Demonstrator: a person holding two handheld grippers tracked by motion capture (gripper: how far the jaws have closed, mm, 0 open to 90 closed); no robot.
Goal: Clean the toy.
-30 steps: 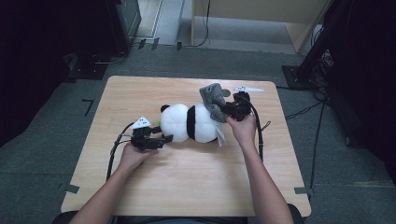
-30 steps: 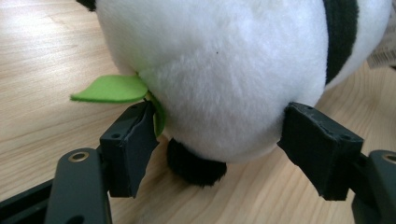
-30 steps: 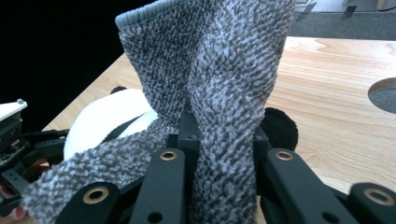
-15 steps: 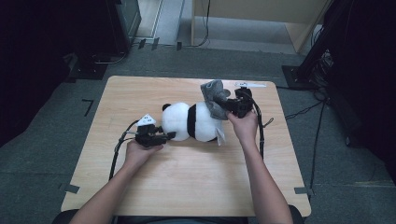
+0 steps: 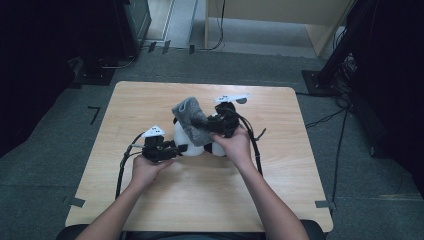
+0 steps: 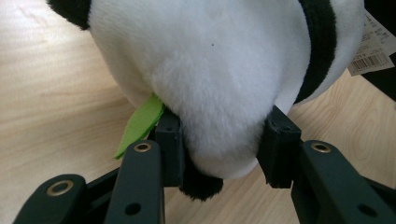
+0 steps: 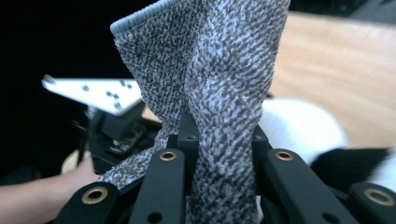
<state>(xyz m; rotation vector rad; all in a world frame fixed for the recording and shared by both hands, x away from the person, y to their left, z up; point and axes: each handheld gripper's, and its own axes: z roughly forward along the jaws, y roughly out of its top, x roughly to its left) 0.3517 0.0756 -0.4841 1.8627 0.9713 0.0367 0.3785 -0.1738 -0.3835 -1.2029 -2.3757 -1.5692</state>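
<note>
The step in hand looks like dressing the panda (image 5: 192,142), a soft plush toy, in the grey sock (image 5: 192,116). The toy lies at the middle of the tabletop (image 5: 300,150), between the two hands.

The left hand-held gripper (image 5: 172,149) comes at the toy from the left. Its jaws have just been closing, and in the left gripper view they are clamped on a rounded white bulge of the panda (image 6: 219,84), the pads sunk into the plush on both sides. A small green felt leaf (image 6: 140,122) pokes out beside one pad, and a paper tag (image 6: 371,49) hangs at the toy's far side.

The right hand-held gripper (image 5: 212,125) is pinched tight on the sock, which stands up above the toy's far right part. In the right gripper view the sock (image 7: 219,88) rises between the jaws as a twisted, folded strip, its ribbed hem at the top.

The sock is a speckled grey-and-white knit, stretchy and limp. The panda is short, dense pile in white with black bands, round and yielding, so it gives under a grip. The tabletop is pale, smooth wood grain.

Next, I judge, the sock's mouth must be opened and drawn over one end of the toy while the left grip holds it steady. The knit is bunched now, so it needs spreading first.
</note>
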